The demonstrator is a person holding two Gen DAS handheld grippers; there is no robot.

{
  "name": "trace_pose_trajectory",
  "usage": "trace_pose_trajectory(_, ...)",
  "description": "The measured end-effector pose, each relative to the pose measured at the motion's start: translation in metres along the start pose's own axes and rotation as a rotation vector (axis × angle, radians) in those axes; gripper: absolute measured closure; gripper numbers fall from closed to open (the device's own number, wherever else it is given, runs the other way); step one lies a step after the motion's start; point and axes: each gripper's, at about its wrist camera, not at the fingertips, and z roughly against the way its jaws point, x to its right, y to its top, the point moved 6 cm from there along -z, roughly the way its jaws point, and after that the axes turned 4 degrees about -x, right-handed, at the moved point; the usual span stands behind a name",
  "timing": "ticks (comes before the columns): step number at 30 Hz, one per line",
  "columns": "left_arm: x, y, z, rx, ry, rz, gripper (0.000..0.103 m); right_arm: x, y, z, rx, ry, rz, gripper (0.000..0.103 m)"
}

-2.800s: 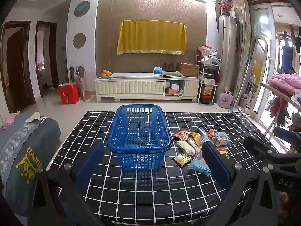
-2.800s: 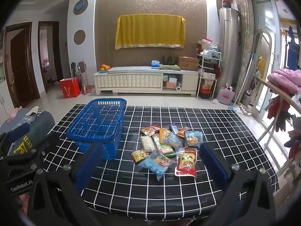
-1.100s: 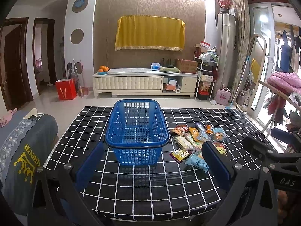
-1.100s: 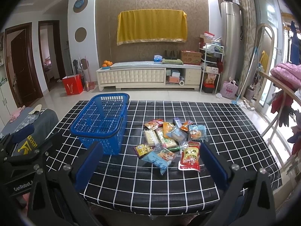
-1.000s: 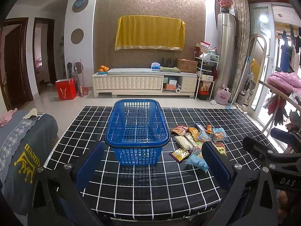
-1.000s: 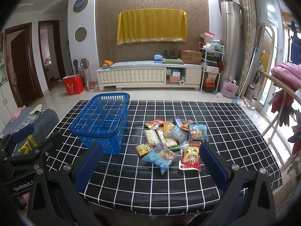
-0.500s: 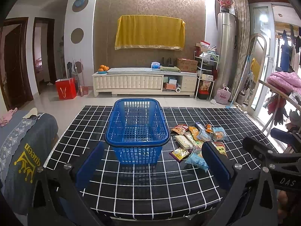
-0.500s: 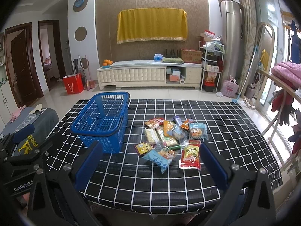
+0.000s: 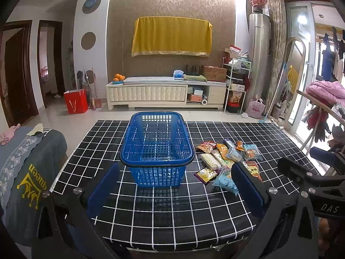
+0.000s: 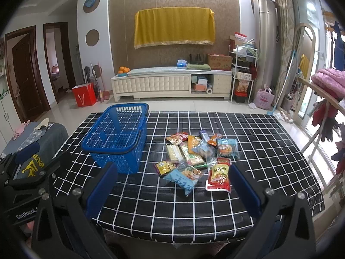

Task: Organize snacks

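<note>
An empty blue plastic basket [image 9: 157, 149] [image 10: 117, 140] stands on the black table with a white grid [image 9: 172, 211] [image 10: 258, 146]. A pile of several snack packets [image 9: 226, 159] [image 10: 194, 155] lies to its right, with a red packet [image 10: 218, 174] and a light blue packet [image 10: 184, 177] nearest the front. My left gripper [image 9: 174, 192] is open and empty, held near the front edge in front of the basket. My right gripper [image 10: 172, 192] is open and empty, in front of the snack pile.
A grey cushion with yellow print [image 9: 25, 172] sits left of the table. Beyond the table are a white TV cabinet [image 9: 166, 95], a red bag [image 9: 76, 103] and a clothes rack [image 9: 323, 99] at right.
Both grippers have drawn back and up a little from the table since the earliest frames. The basket and snacks have not moved.
</note>
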Motion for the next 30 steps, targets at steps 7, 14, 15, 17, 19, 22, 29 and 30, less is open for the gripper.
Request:
trace_pose_trajectory(7,-0.001,0.000,0.001,-0.001,-0.007,0.001,0.001,0.001,-0.001,0.001,-0.003,-0.001,0.001,0.000)
trace_pose_trajectory(14,0.002,0.001,0.001,0.002,-0.006,-0.004,0.001,0.002,0.000,0.003,-0.002,0.005,-0.002,0.000)
trace_pose_trajectory(15,0.002,0.002,0.001,0.003,-0.006,-0.006,0.001,0.003,0.001,0.004,-0.002,0.010,-0.005,0.000)
trace_pose_trajectory(17,0.004,0.006,0.002,0.009,-0.011,-0.005,0.001,0.007,0.005,0.005,-0.001,0.012,-0.009,0.000)
trace_pose_trajectory(19,0.007,0.012,0.003,0.022,-0.024,-0.011,0.001,0.011,0.011,0.005,0.003,0.005,-0.003,0.000)
trace_pose_trajectory(22,0.018,0.027,-0.004,0.034,-0.035,-0.039,0.001,0.022,0.020,0.005,0.015,-0.010,-0.005,0.000)
trace_pose_trajectory(29,0.055,0.048,-0.038,-0.018,-0.112,-0.068,0.000,0.074,0.036,-0.005,0.024,-0.055,-0.060,0.000)
trace_pose_trajectory(30,0.061,0.050,-0.043,-0.024,-0.120,-0.075,0.000,0.080,0.037,-0.007,0.022,-0.058,-0.065,0.000)
